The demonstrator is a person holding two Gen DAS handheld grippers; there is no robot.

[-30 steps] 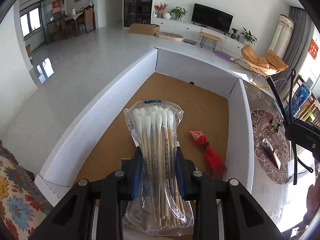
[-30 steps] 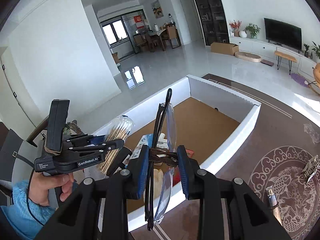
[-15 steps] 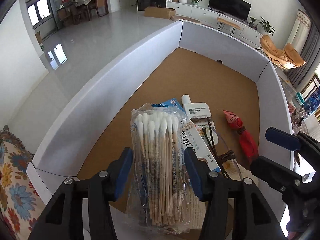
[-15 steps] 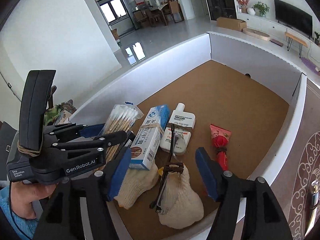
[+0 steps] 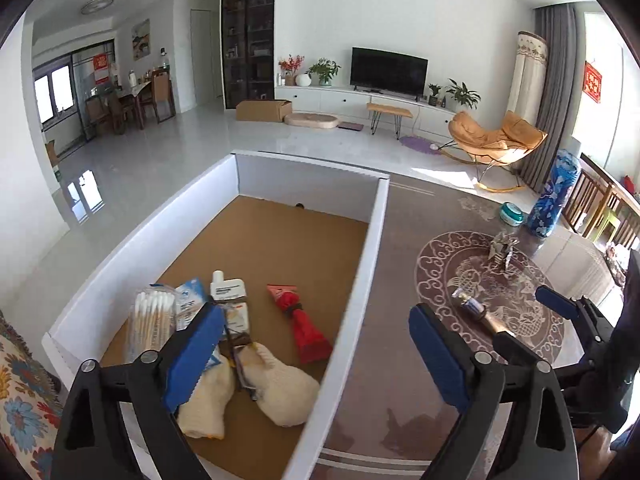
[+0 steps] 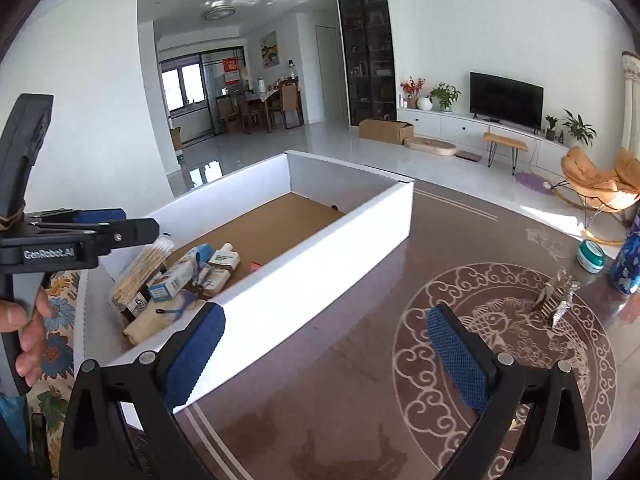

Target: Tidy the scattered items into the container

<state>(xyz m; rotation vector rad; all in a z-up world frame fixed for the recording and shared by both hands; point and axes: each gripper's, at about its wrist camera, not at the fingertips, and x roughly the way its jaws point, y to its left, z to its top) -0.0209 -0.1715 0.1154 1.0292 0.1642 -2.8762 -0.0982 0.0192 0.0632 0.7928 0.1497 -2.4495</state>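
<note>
A white cardboard box (image 5: 376,248) with a brown floor stands on the dark table (image 5: 400,280). In it lie a bag of cotton swabs (image 5: 150,324), a blue-white carton (image 5: 191,304), a white tube (image 5: 228,290), a red pouch (image 5: 304,332), cream gloves (image 5: 280,388) and glasses (image 5: 240,364). My left gripper (image 5: 316,352) is open and empty, over the box's right wall. My right gripper (image 6: 328,354) is open and empty, over the table beside the box (image 6: 320,276). A small lighter-like item (image 5: 476,310) and a silvery clip (image 6: 556,298) lie on the table.
A teal tub (image 6: 591,255) and a blue patterned can (image 6: 630,264) stand at the table's far right. A floral cushion (image 5: 20,392) lies left of the box. The living room with TV and orange chair lies beyond.
The left gripper let go of the cotton swabs in the box, opened wide and drew back right. The right gripper left the glasses in the box and pulled back over the table.
</note>
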